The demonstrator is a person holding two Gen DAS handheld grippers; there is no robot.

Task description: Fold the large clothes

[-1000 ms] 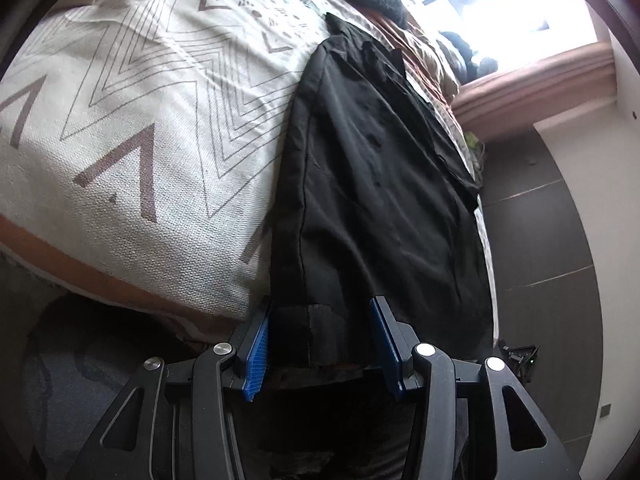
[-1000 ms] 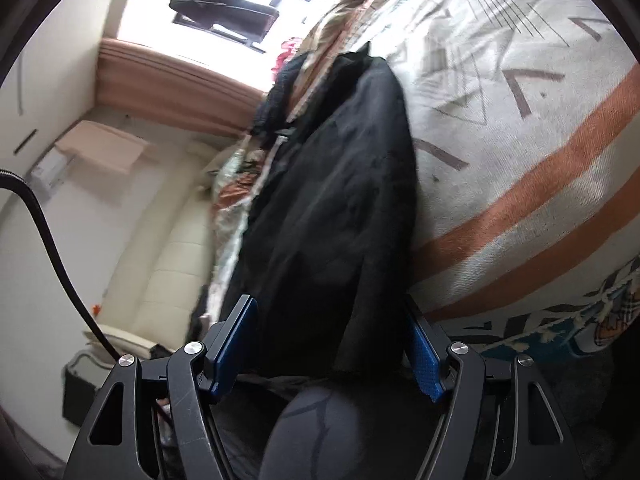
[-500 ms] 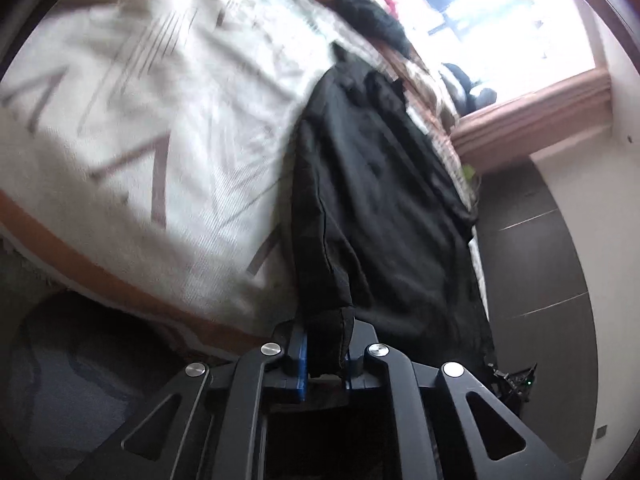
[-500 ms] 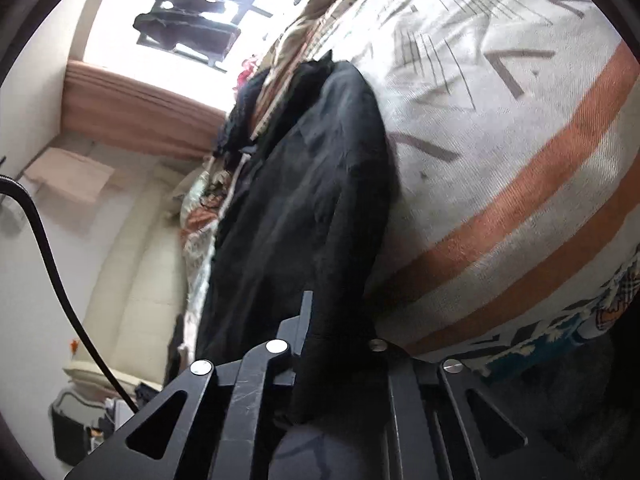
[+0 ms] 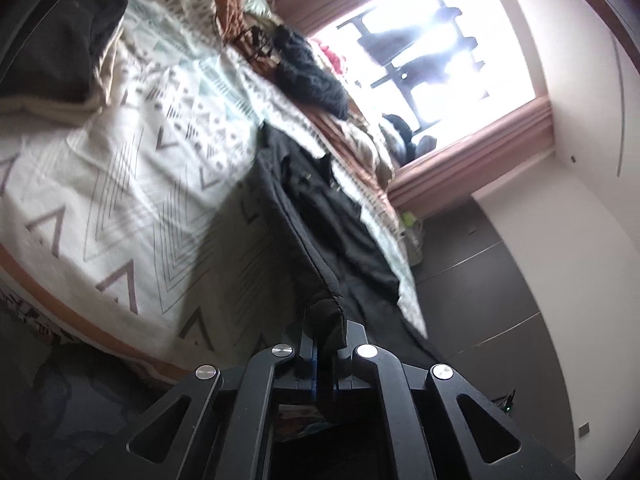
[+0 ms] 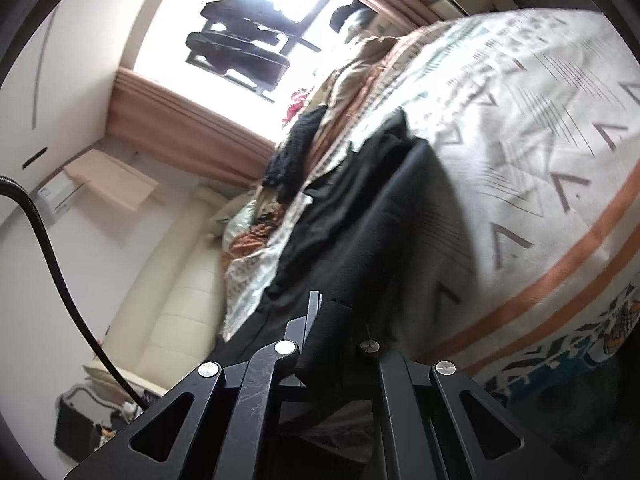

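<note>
Black garment (image 5: 320,216) hides right fingers (patterned blanket (image 6: 520,128) blurred).

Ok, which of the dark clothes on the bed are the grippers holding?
The long black garment along the bed edge, clamped by both grippers; the fuzzy dark heap near the window lies untouched.

The right gripper (image 6: 326,336) is closed on the near edge of a black garment (image 6: 372,216), and the cloth bunches between its fingers (image 6: 312,312). The garment lies stretched along the bed (image 6: 520,128), over a cream blanket with grey zigzag lines and orange stripes. Beyond the garment's far end sits a dark knitted pile (image 6: 292,152). Behind that pile is a bright window (image 6: 256,32). A cream sofa (image 6: 168,280) stands beside the bed.
</note>
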